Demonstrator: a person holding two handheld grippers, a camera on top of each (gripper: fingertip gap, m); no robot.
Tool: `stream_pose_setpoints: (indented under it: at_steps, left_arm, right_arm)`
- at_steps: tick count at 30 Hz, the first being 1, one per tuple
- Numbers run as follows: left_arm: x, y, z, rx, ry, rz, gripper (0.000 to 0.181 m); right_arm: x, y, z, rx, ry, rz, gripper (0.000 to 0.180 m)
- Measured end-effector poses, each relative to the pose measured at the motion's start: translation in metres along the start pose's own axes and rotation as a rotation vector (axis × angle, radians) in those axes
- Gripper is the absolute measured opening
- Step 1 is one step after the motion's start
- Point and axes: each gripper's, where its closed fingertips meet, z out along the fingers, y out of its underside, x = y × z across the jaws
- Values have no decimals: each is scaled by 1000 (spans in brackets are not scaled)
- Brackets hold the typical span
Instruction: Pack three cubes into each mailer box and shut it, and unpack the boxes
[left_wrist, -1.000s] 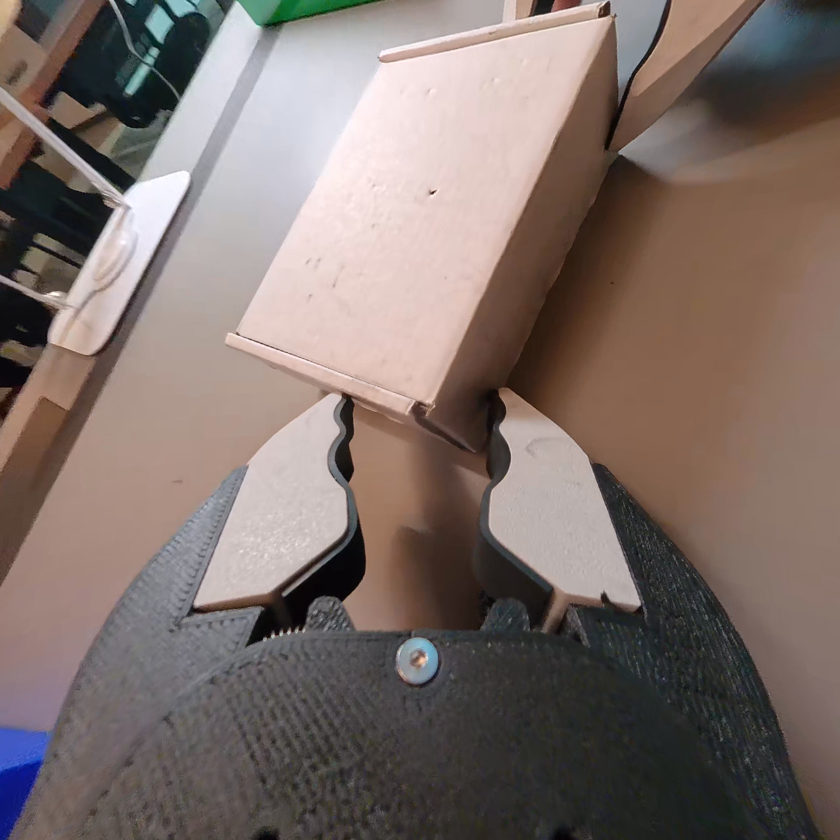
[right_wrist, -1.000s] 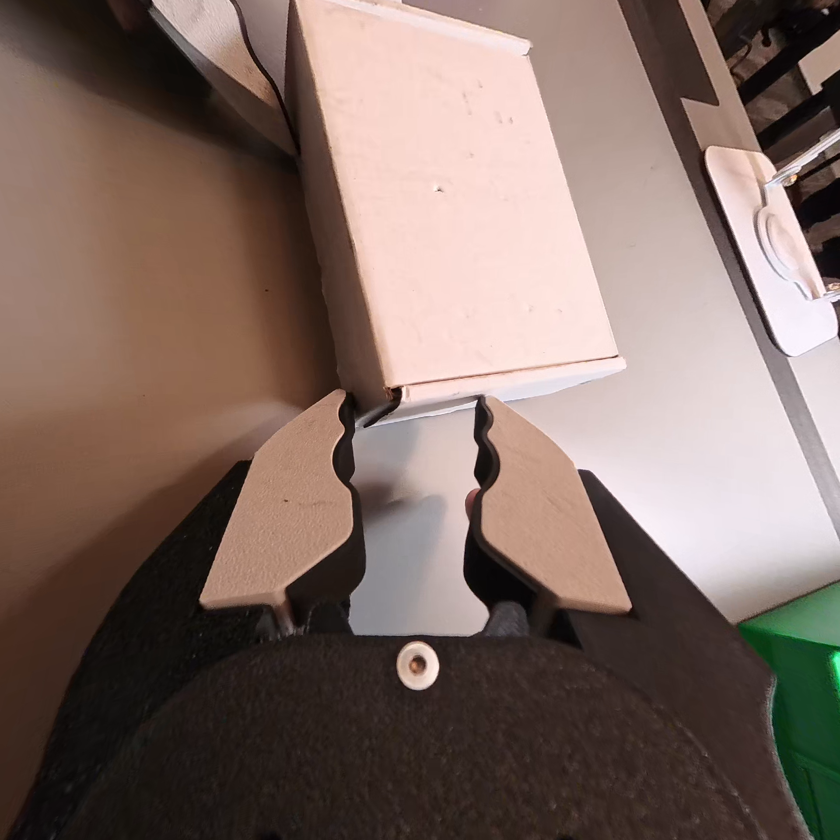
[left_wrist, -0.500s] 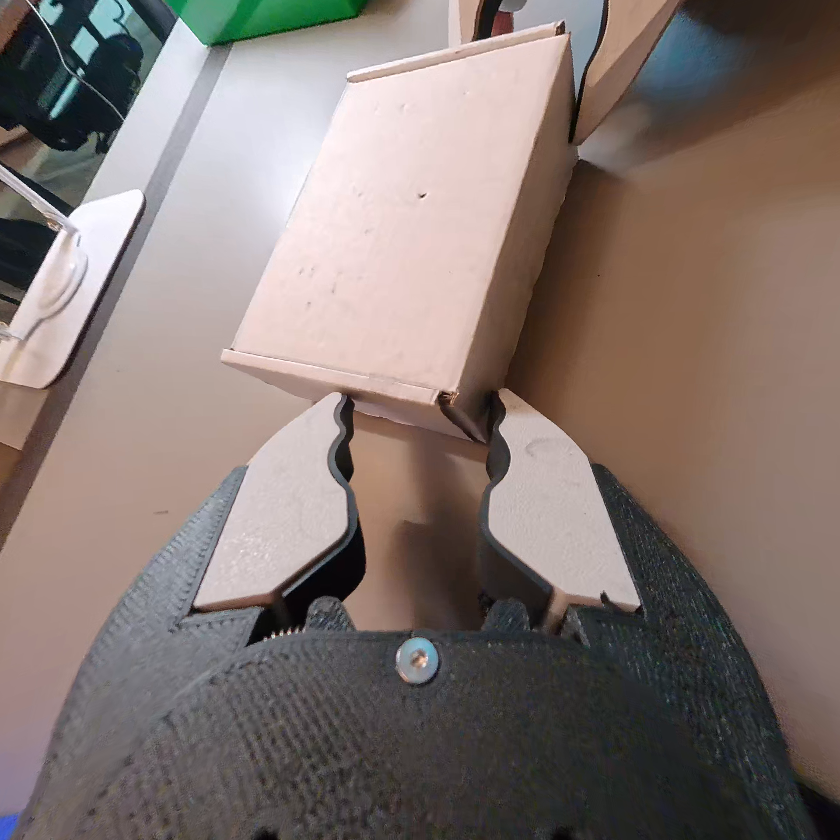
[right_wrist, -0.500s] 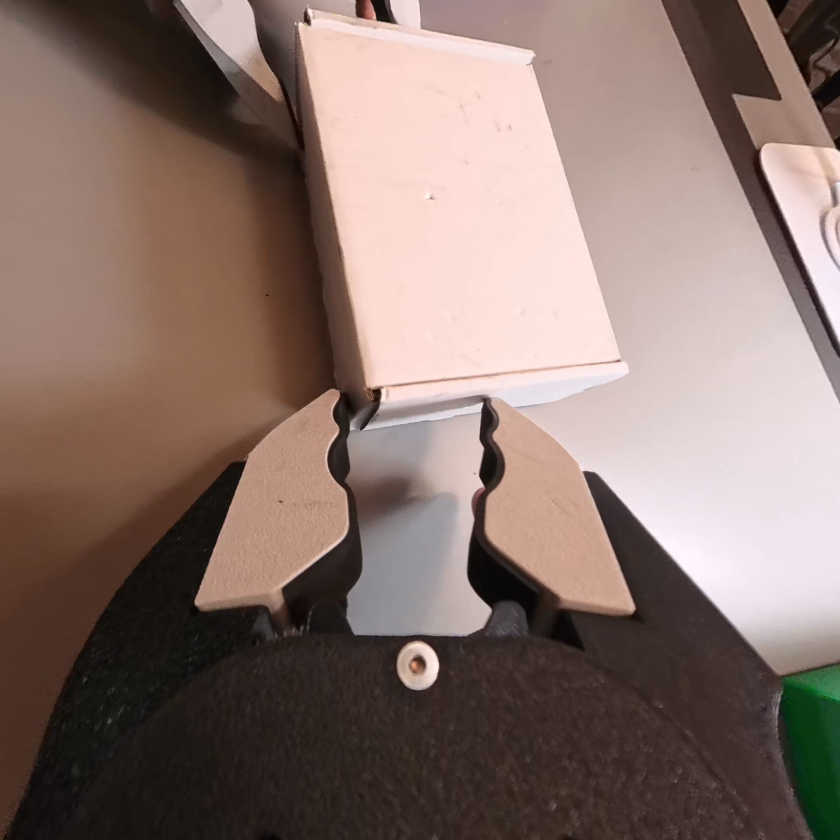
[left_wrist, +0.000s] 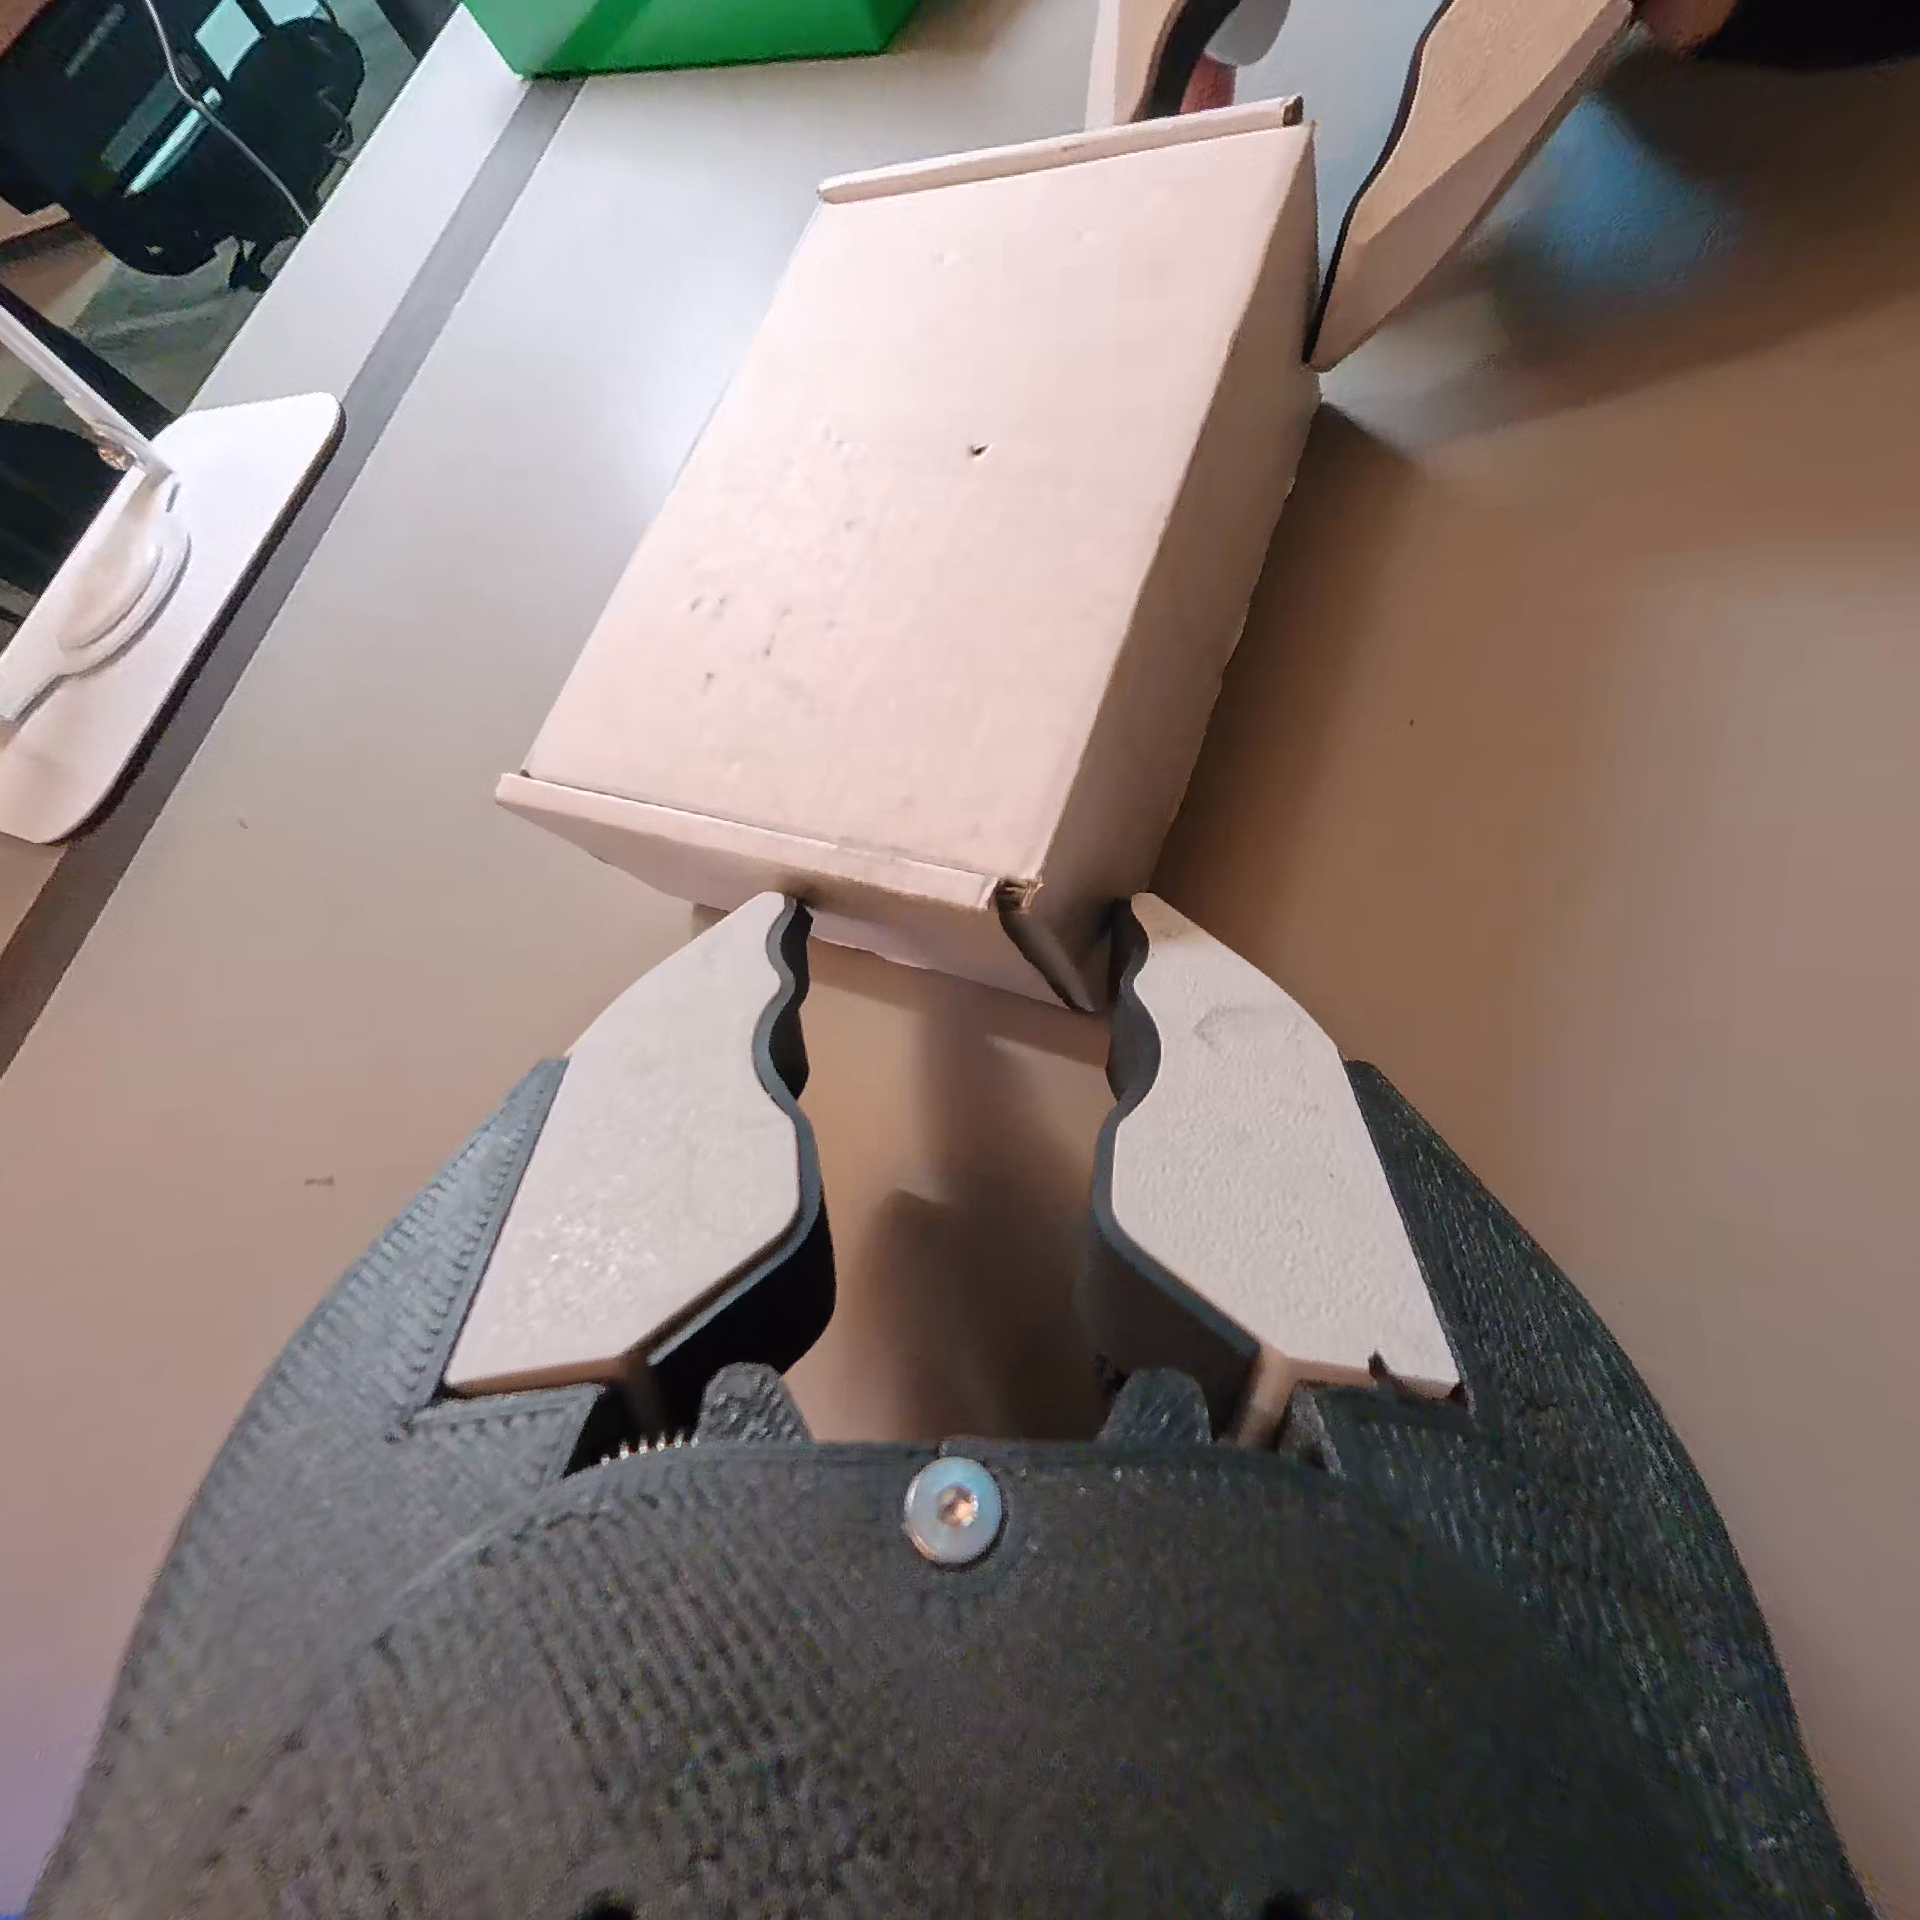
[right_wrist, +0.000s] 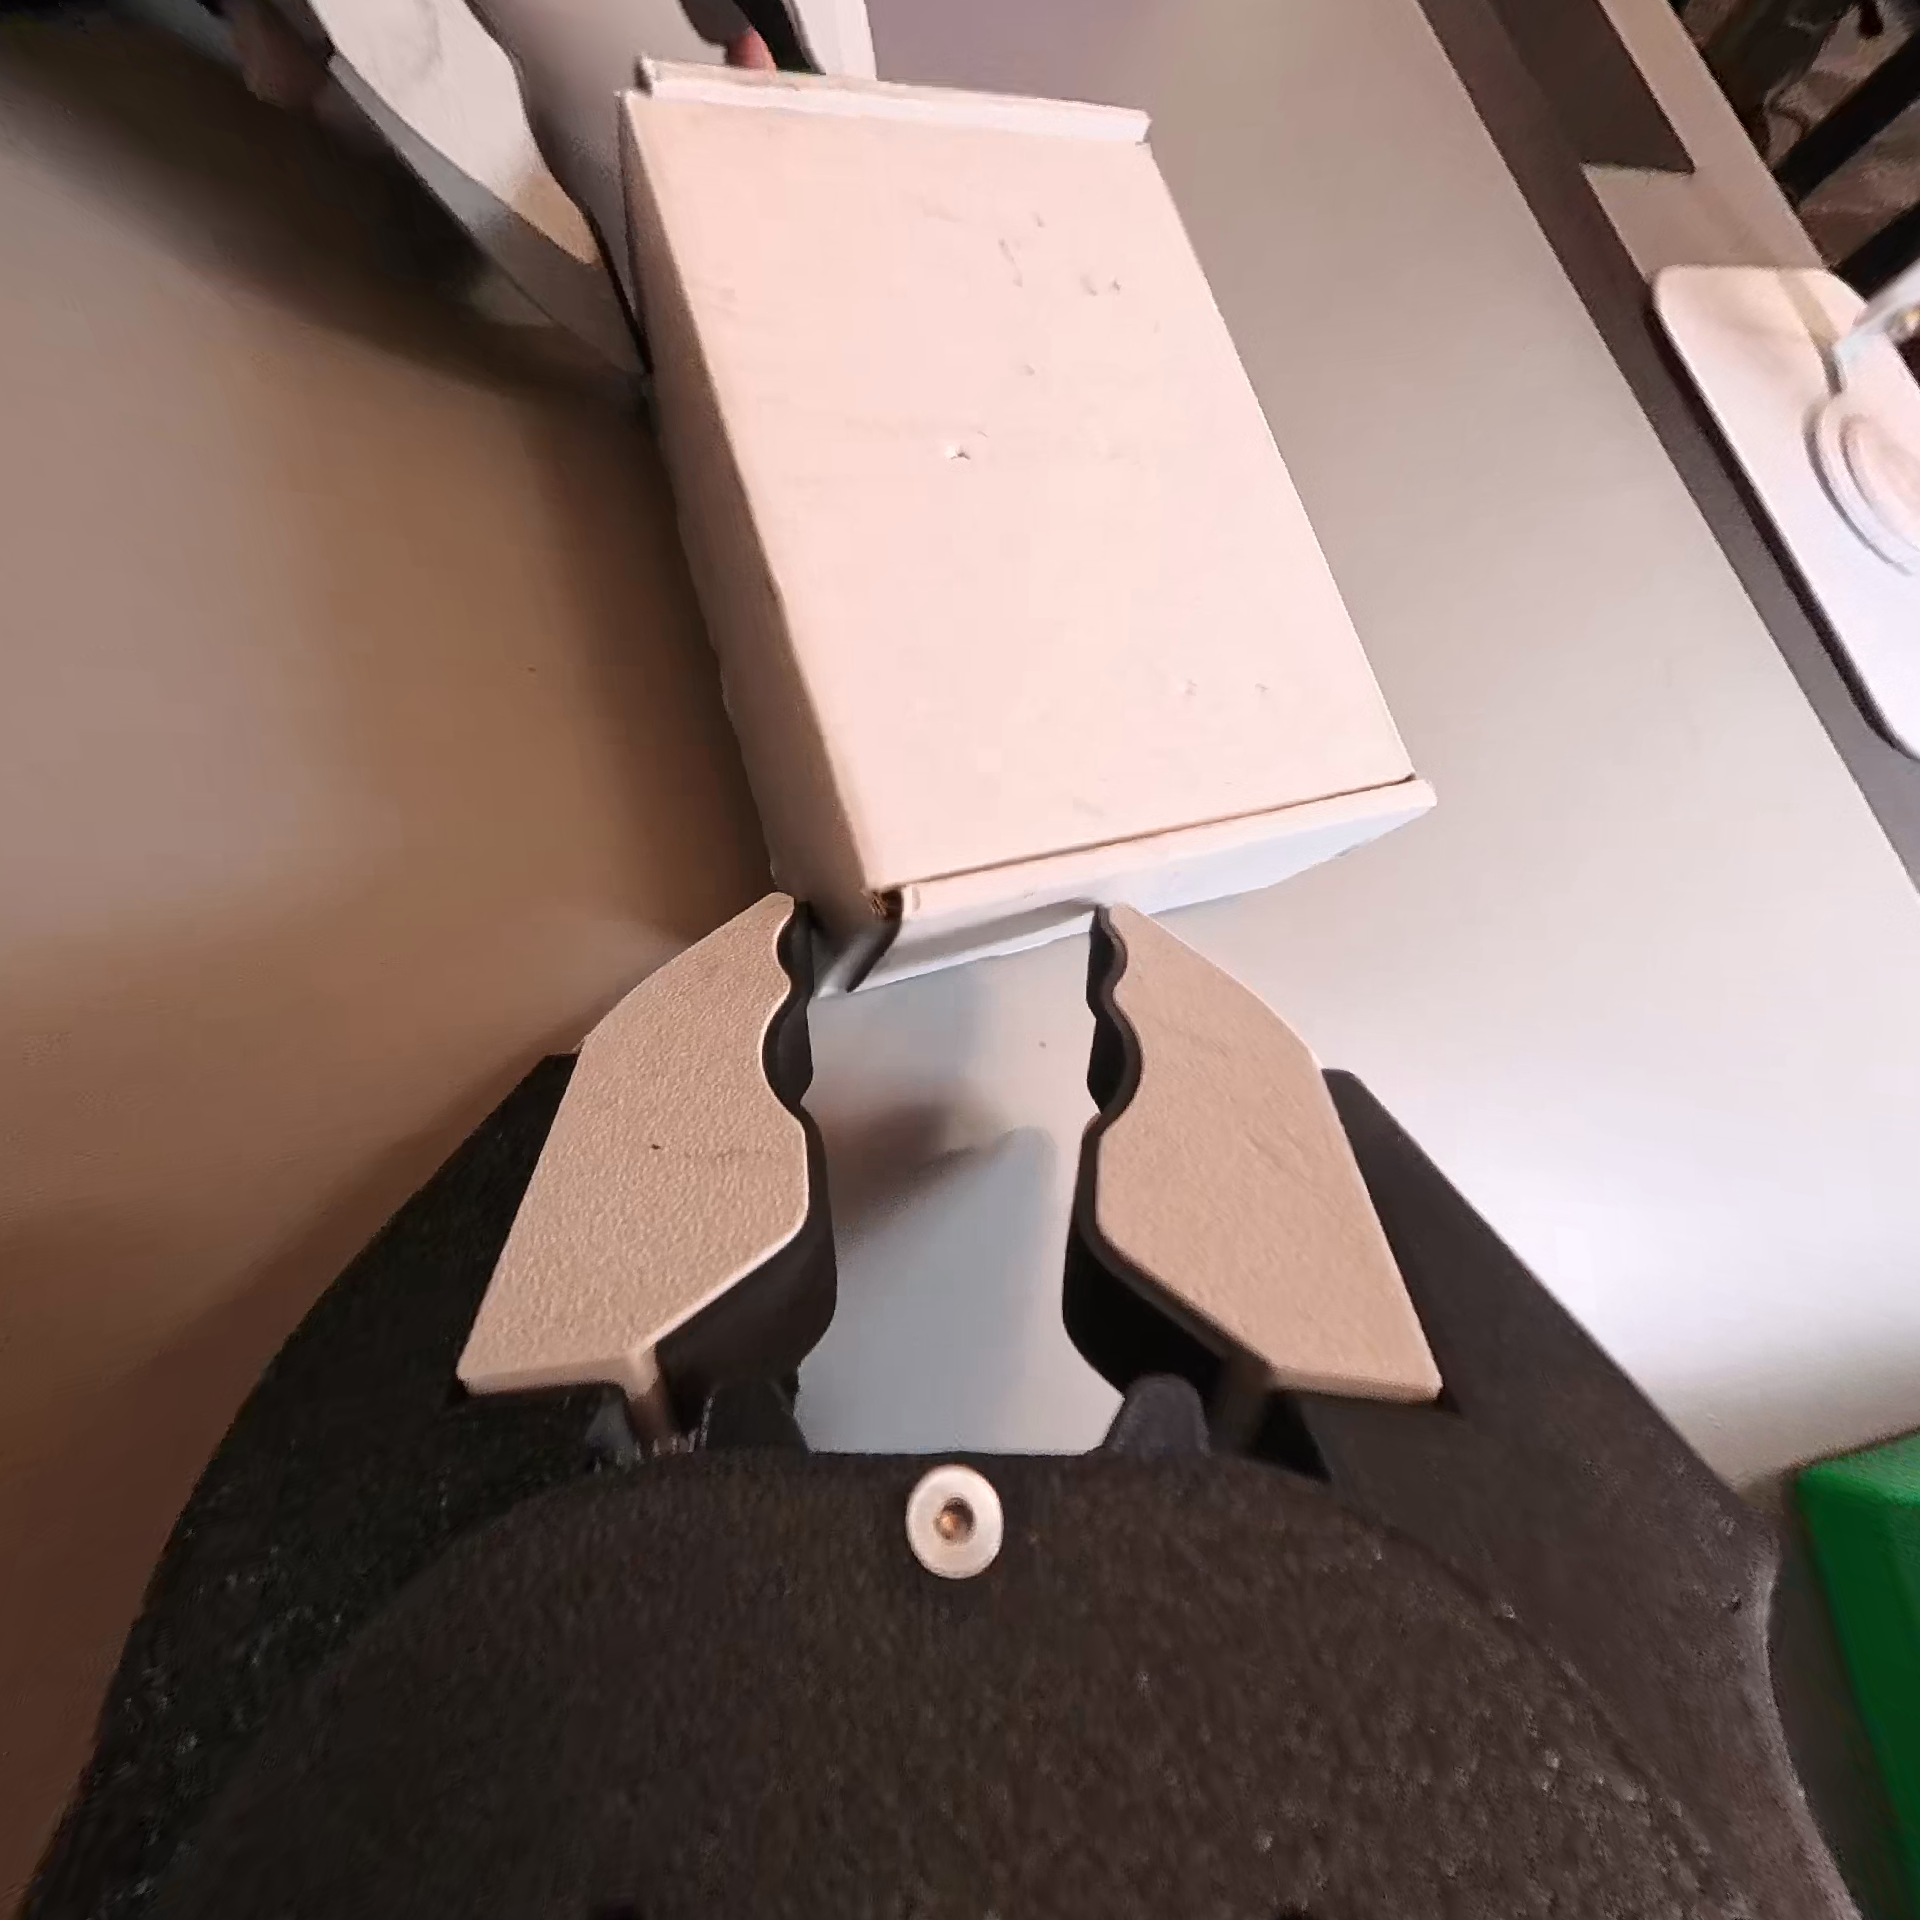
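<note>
One closed white cardboard mailer box (left_wrist: 935, 499) lies lengthwise between my two grippers; it also shows in the right wrist view (right_wrist: 997, 499). My left gripper (left_wrist: 956, 920) is open, its fingertips against one short end of the box, at a corner. My right gripper (right_wrist: 948, 914) is open, its fingertips against the opposite short end, also at a corner. Each gripper shows beyond the box in the other's view: the right gripper's finger (left_wrist: 1455, 156), the left gripper's finger (right_wrist: 457, 187). No cubes are visible. I cannot tell whether the box rests on the table or is held up.
The tan table (left_wrist: 1558, 935) has a grey strip (right_wrist: 1558, 935) along one side. A green bin (left_wrist: 675, 31) stands past the box, also in the right wrist view (right_wrist: 1870, 1621). A white stand base (left_wrist: 156, 582) sits at the table edge, also in the right wrist view (right_wrist: 1787, 468). Left tips to right tips: about 15 cm.
The box has stayed between both open grippers' tips. Both views have shifted over the table: the green bin has come further into the left view.
</note>
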Motion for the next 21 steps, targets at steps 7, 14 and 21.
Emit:
stream_pose_setpoints:
  at_steps: [7,14,21]
  left_arm:
    - [-2,-18,24,-35,-32,40,51]
    - [7,-34,28,17,2,1,55]
    - [6,-34,13,90,37,-77,54]
  right_arm:
    - [30,-16,-32,-115,35,-72,96]
    - [51,-19,-4,-438,-112,-194,106]
    - [37,-23,31,-605,-319,-323,122]
